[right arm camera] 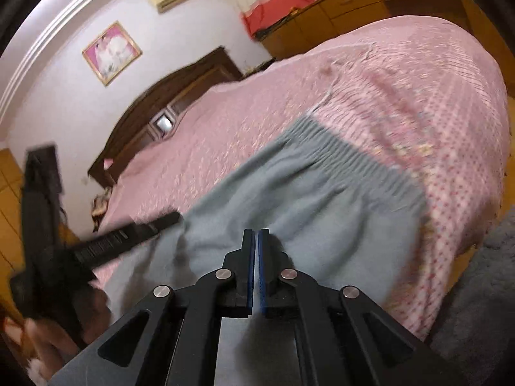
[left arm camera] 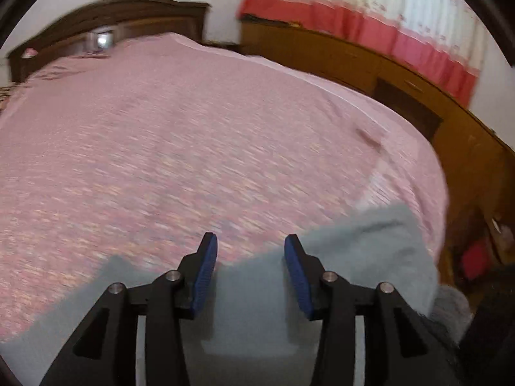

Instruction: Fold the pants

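Note:
Grey-blue pants (right arm camera: 299, 193) lie on the pink bedspread (right arm camera: 402, 96), their ribbed waistband (right arm camera: 354, 157) pointing away from me. My right gripper (right arm camera: 256, 231) is shut, its blue pads pressed together at mid-cloth, and dark creases gather at its tips as if fabric is pinched. In the left wrist view the same pants (left arm camera: 354, 251) cover the near edge of the bed. My left gripper (left arm camera: 250, 239) hovers open above them, nothing between its pads. From the right wrist view, that left gripper (right arm camera: 167, 220) reaches the pants' left edge, with a hand (right arm camera: 38, 331) holding it.
A dark wooden headboard (left arm camera: 106, 22) closes the far end of the bed. Orange-brown cabinets (left arm camera: 370, 61) run along the right side under a red and white curtain (left arm camera: 386, 16). A grey rug (right arm camera: 482, 289) lies on the floor beside the bed.

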`<state>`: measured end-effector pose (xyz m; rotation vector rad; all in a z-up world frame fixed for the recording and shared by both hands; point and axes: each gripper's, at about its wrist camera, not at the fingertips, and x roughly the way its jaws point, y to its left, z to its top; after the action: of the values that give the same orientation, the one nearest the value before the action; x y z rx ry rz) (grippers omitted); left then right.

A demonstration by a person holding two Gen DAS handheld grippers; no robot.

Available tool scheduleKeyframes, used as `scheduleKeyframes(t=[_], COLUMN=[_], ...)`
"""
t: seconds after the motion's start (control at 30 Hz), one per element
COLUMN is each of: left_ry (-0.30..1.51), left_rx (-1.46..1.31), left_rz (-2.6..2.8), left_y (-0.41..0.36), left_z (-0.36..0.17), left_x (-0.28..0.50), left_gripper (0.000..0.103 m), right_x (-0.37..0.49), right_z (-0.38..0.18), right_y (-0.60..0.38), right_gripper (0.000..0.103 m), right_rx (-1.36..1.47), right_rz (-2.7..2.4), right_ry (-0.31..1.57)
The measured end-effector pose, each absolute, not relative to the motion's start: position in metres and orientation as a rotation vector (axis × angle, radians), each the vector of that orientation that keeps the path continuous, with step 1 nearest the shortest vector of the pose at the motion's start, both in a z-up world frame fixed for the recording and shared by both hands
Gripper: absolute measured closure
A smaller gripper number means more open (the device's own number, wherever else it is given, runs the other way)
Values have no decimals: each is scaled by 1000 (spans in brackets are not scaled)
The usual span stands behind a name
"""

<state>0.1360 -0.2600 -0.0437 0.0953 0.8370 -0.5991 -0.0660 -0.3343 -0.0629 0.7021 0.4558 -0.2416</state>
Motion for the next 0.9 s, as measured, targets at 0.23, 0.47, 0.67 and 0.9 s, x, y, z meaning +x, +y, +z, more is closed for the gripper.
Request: scheduleKeyframes(t=[0.23, 0.47, 0.67, 0.9], left_ry=[829, 745, 785, 856], left_rx=[137, 1, -85, 187], left_rz=[-553, -484, -464, -574], left_y=[-275, -226, -180, -195], left_z=[-74, -38, -31, -49], left_x=[147, 102, 40, -23], left_gripper=[51, 45, 40, 24], right_x=[-78, -89, -120, -148], right_z=[-71, -40, -34, -57], right_y=[-353, -329, -318, -353], right_gripper=[103, 64, 41, 35], right_rx=[742, 828, 867, 1014], right_rz=[-366, -118, -31, -64], right_ry=[474, 490, 401, 451])
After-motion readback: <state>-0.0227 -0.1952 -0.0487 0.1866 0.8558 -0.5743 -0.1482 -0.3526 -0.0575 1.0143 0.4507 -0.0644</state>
